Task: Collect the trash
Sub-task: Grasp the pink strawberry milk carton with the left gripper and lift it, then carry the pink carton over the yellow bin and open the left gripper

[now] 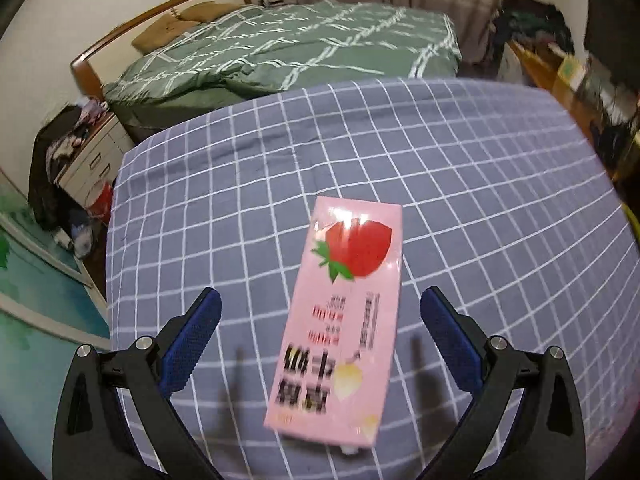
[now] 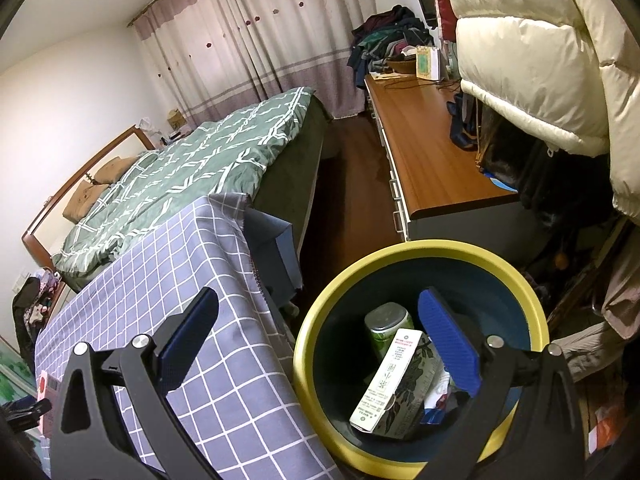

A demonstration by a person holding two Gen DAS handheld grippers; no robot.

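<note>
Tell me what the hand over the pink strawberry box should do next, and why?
Probably lower the left hand-held gripper and close it on the pink carton: its jaws stand open either side, the carton lies flat on the checked cloth, untouched.

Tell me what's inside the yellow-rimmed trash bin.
In the bin: a green can, a white-green carton and a crumpled wrapper. Anything beneath them is hidden.

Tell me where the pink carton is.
In the left wrist view the pink carton lies flat on the checked tablecloth, between the open fingers of the left gripper, untouched.
</note>
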